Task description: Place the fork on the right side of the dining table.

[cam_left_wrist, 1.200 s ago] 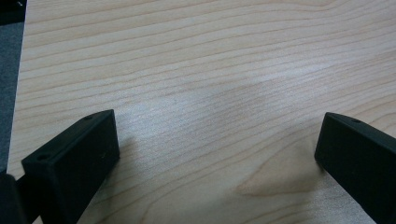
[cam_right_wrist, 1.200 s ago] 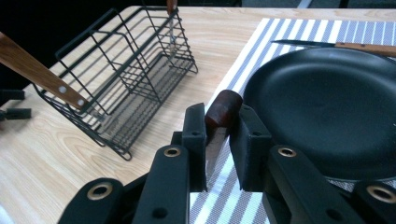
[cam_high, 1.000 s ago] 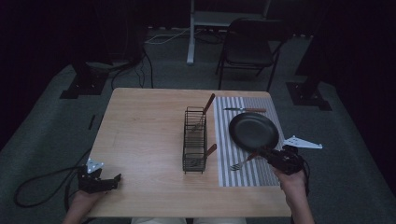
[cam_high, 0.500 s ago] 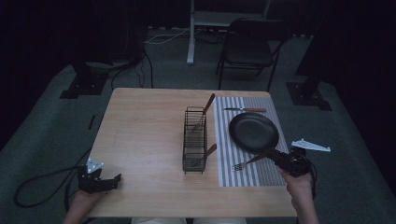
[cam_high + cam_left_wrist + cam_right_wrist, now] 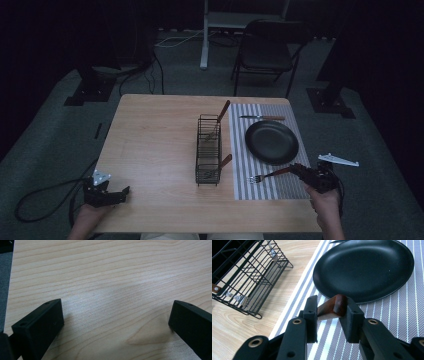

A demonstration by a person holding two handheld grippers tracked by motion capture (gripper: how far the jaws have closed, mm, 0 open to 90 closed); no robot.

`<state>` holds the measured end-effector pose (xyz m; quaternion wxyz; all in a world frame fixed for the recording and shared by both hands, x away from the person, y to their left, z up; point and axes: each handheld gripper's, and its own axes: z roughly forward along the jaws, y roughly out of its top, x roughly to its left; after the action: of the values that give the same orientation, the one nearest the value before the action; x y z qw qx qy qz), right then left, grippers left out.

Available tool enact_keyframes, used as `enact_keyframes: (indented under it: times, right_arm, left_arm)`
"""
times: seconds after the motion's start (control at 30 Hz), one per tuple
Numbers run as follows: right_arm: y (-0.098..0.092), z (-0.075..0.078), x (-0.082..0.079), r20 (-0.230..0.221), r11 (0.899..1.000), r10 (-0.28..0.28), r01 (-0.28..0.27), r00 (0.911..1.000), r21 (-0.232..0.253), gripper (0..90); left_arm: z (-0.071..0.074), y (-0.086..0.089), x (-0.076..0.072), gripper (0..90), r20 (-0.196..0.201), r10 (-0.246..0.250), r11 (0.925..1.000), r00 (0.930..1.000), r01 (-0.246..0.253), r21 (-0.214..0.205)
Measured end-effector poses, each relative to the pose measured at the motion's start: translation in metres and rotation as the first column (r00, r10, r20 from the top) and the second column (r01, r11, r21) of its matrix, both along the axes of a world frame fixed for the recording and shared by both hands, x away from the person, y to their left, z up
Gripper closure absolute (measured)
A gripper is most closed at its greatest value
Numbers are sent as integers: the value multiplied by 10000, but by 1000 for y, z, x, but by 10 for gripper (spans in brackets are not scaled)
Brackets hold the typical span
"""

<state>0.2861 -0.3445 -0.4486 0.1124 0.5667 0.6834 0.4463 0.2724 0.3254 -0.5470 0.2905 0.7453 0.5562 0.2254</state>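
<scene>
A fork (image 5: 267, 175) with a wooden handle (image 5: 332, 306) lies on the striped placemat (image 5: 270, 192), just in front of the black plate (image 5: 271, 142). My right gripper (image 5: 298, 171) is at the handle's end. Its jaws have just been opening, and the handle still sits between them (image 5: 329, 312) without being pressed. My left gripper (image 5: 120, 194) rests at the table's front left corner. It stands wide open over bare wood (image 5: 115, 322).
A black wire cutlery rack (image 5: 208, 150) stands mid-table left of the placemat, with wooden-handled utensils (image 5: 222, 111) sticking out of it. A knife (image 5: 262, 118) lies behind the plate. A chair (image 5: 267, 50) stands beyond the table. The placemat's right edge reaches the table edge.
My right hand has shifted a little to the right and sunk, and the fork now rests on the placemat. Its jaws have widened around the handle. The left gripper has stayed put.
</scene>
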Motion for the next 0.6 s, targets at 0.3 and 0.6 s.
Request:
enact_keyframes:
  times: [0.3,0.6]
  right_arm:
    - [-7,-11,4,-305,9998,-192,191,9993,-34,638]
    - [-15,-24,7,-699,9995,-309,313,9971,49,605]
  left_arm:
    - [0,0,0,0,-8,-4,10000,10000,4,6]
    - [0,0,0,0,-5,0,10000,10000,0,3]
